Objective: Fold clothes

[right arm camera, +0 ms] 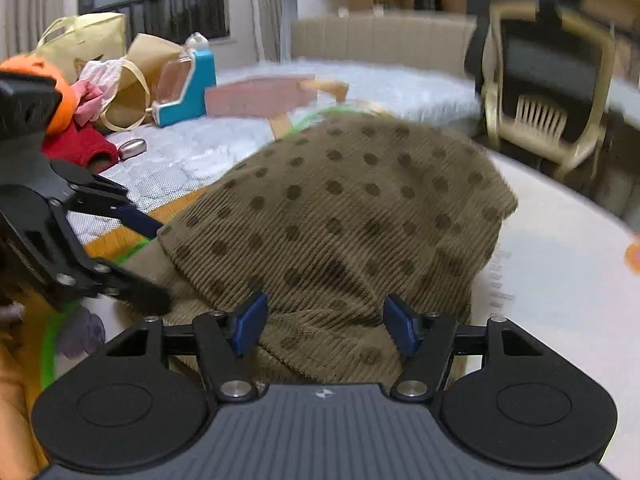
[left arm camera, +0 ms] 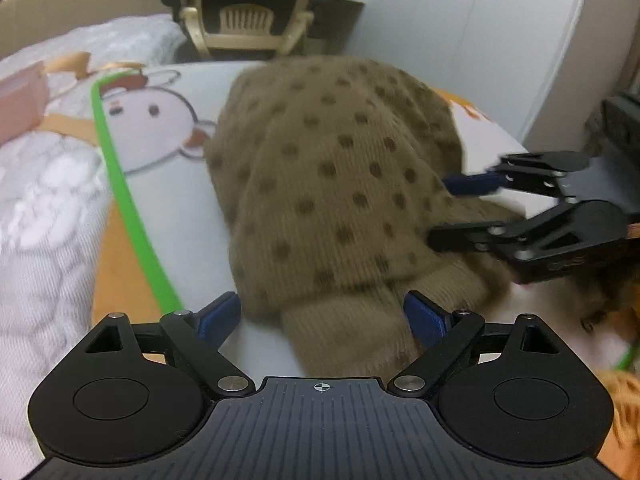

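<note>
Currently:
sweater [left arm camera: 340, 184]: brown, dotted, bunched on cartoon-print mat [left arm camera: 160, 184]
left gripper [left arm camera: 320, 316]: wide, straddling ribbed cuff
right gripper [right arm camera: 324, 320]: wide, over hem
room: bare mat [right arm camera: 560, 280] right of sweater

A brown knitted sweater with dark dots [right arm camera: 344, 220] fills the middle of the frame, bunched on a white printed mat [right arm camera: 560, 280], and the right gripper [right arm camera: 324, 322] at the bottom centre has its blue-padded jaws spread wide with the sweater's ribbed edge lying between them. At the left edge the left gripper [right arm camera: 154, 262] reaches in, jaws parted, its tips at the sweater's near-left edge. In the upper left lie a teal box [right arm camera: 188, 88], paper bags [right arm camera: 132, 80] and a red cloth [right arm camera: 80, 146]; a beige chair [right arm camera: 548, 80] stands at the upper right.
</note>
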The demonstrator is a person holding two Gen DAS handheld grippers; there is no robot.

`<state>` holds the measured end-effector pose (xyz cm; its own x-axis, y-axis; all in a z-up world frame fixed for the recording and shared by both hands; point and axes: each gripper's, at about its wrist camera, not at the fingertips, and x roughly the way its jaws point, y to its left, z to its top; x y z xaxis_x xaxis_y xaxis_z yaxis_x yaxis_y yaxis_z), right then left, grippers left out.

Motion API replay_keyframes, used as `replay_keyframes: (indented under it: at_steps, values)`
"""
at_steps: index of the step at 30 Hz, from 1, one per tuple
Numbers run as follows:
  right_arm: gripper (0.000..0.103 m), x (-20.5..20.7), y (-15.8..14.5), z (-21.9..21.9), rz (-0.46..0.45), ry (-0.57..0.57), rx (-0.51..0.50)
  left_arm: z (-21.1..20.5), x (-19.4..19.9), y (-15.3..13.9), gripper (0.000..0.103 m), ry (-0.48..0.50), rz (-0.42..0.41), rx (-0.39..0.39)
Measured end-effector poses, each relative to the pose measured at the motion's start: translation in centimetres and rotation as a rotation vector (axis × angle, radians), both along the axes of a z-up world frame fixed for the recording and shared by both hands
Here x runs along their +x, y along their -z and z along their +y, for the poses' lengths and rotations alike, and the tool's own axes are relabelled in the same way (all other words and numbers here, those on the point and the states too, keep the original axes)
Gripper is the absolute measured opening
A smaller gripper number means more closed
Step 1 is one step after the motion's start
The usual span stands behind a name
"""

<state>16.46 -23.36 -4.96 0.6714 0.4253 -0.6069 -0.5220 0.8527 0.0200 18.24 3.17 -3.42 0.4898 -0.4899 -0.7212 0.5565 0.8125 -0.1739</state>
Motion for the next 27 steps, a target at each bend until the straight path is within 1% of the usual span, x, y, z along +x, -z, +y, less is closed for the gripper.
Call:
replay_keyframes:
  at_steps: [1,2,3,4,6,7,9,10,12,14,15,16,17,18,19,20,21,22,25,27]
  values:
    - [0.068,-0.5,0.0,-0.1,-0.007,-0.005,-0.009,0.4,-0.6,-0.1,0.093,0.009,-0.002,-0.001]
    - [0.069,-0.8,-0.1,-0.2,-0.006,-0.004,-0.011,1.0,-1.0,-0.3,0.093,0.01,0.002,-0.021]
    - [0.071,-0.9,-0.2,-0.4,0.001,0.002,-0.01,1.8,-1.2,-0.6,0.093,0.003,0.011,-0.059]
    - [0.073,-1.2,-0.1,-0.5,0.001,0.007,-0.015,2.5,-1.1,-0.8,0.093,-0.013,0.024,-0.111]
    - [0.073,-1.7,0.0,-0.5,-0.008,0.017,-0.032,4.0,-0.3,-1.2,0.094,-0.063,0.059,-0.24]
    - [0.073,-1.9,0.1,-0.4,-0.016,0.021,-0.04,4.4,0.2,-1.2,0.094,-0.093,0.078,-0.291]
    - [0.073,-2.4,-0.2,0.3,-0.049,0.03,-0.07,4.9,1.8,-0.7,0.094,-0.163,0.117,-0.367]
    - [0.073,-2.6,-0.3,0.7,-0.067,0.034,-0.086,4.9,2.5,-0.4,0.094,-0.196,0.133,-0.389]
    - [0.07,-3.8,-0.8,1.6,-0.137,0.022,-0.139,4.8,3.7,0.5,0.089,-0.243,0.166,-0.405]
    - [0.063,-5.3,-1.1,2.6,-0.207,-0.018,-0.2,4.9,4.2,1.1,0.08,-0.277,0.185,-0.434]
    - [0.058,-6.0,-1.2,3.1,-0.241,-0.041,-0.231,5.1,4.2,1.1,0.074,-0.286,0.186,-0.447]
    - [0.055,-6.5,-1.1,3.6,-0.261,-0.058,-0.262,5.2,4.3,1.1,0.06,-0.292,0.192,-0.452]
    - [0.053,-6.9,-0.9,4.1,-0.272,-0.072,-0.295,5.2,4.2,1.0,0.056,-0.291,0.192,-0.454]
    - [0.047,-7.0,-0.6,4.4,-0.275,-0.078,-0.321,5.1,3.9,0.8,0.051,-0.285,0.187,-0.452]
    - [0.037,-7.0,-0.3,4.6,-0.274,-0.08,-0.345,5.1,3.7,0.7,0.037,-0.279,0.181,-0.451]
    - [0.031,-6.8,0.0,4.7,-0.271,-0.075,-0.361,5.0,3.5,0.5,0.028,-0.272,0.176,-0.45]
    - [0.02,-6.6,-0.1,4.5,-0.272,-0.06,-0.362,5.0,3.1,0.2,0.028,-0.265,0.163,-0.442]
    - [0.012,-6.4,-0.3,4.3,-0.275,-0.041,-0.359,4.8,2.6,-0.2,0.026,-0.252,0.147,-0.426]
    - [0.011,-6.2,-1.7,3.1,-0.287,0.01,-0.331,4.2,1.5,-1.2,0.026,-0.201,0.118,-0.361]
    - [0.011,-6.3,-2.0,2.2,-0.259,0.023,-0.325,3.7,0.9,-1.1,0.027,-0.159,0.129,-0.302]
